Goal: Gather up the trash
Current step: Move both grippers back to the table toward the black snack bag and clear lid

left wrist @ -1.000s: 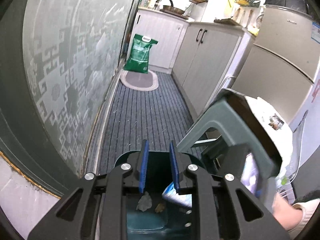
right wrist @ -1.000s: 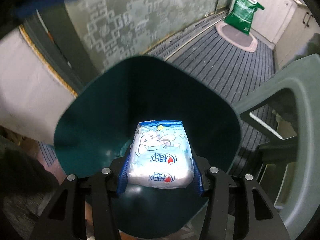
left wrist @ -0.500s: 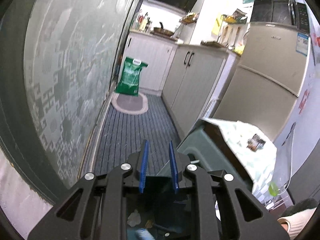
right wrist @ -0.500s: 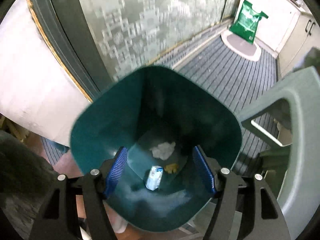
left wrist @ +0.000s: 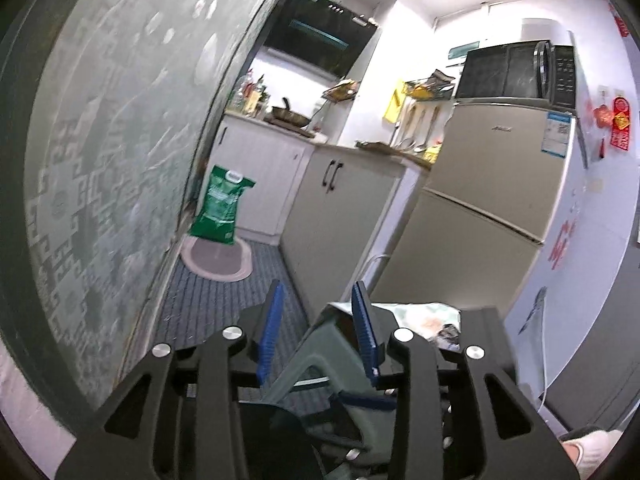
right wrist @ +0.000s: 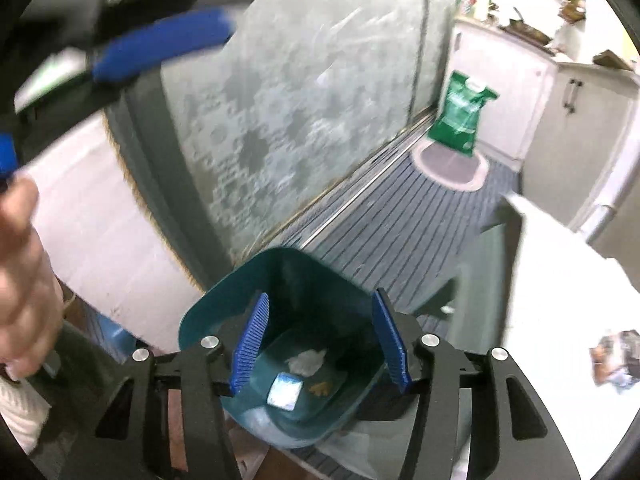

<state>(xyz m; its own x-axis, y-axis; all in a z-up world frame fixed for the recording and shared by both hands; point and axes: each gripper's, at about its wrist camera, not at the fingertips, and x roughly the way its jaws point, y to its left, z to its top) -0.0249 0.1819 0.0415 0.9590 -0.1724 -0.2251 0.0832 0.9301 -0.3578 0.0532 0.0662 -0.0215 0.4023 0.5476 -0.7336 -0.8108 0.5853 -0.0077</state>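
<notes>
Hovering above the bin's rim (right wrist: 224, 292), right fingers (right wrist: 251, 344) spread empty; left fingers (left wrist: 269, 328) likewise.

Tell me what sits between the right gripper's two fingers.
Right wrist view: the open right gripper frames the teal bin below, holding a tissue pack, crumpled paper and a scrap.

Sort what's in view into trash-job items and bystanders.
Job: teal bin; tissue pack, crumpled paper and yellow scrap inside it; right gripper, open above.

Bystanders: green bag, oval mat, fridge, microwave.
</notes>
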